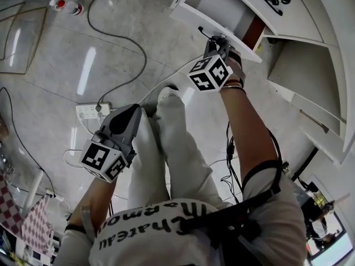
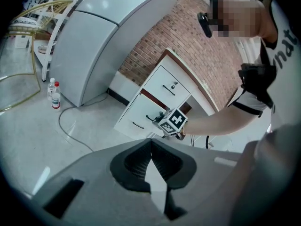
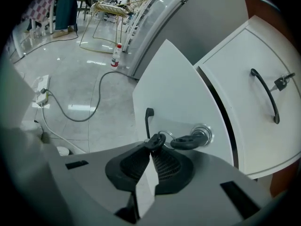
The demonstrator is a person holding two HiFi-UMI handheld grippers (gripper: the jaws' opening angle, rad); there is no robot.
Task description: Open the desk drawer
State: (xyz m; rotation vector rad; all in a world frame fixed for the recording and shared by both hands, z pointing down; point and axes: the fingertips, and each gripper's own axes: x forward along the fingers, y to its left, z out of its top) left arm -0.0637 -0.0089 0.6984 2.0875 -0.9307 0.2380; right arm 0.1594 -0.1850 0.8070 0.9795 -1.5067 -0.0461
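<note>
The gray floor (image 1: 111, 49) is the biggest thing. In the head view it has lots of free room from 9 to 12 o'clock. The white desk (image 1: 310, 15) fills the side from 1 to 3 o'clock. Its drawer (image 1: 213, 4) sticks out at 12 o'clock, and you can see inside it. The drawer's front edge hangs over the floor, just above a shoe (image 1: 169, 96).

The right gripper (image 1: 213, 37) is right at that front edge. In the right gripper view its jaws are pinched almost together on a small black key (image 3: 155, 139). That key hangs by a ring from another key (image 3: 188, 142) stuck in the drawer's lock. The drawer's black handle (image 3: 148, 119) stands just past the jaws at 12 o'clock.

The left gripper (image 1: 136, 108) is at 7 o'clock in the head view, well apart from the desk. Its jaws are closed together with nothing in them.

A black cable (image 1: 125, 43) curls over the floor to a white power strip (image 1: 91, 111) at 9 o'clock. Two bottles (image 1: 66, 6) stand at 11 o'clock.
</note>
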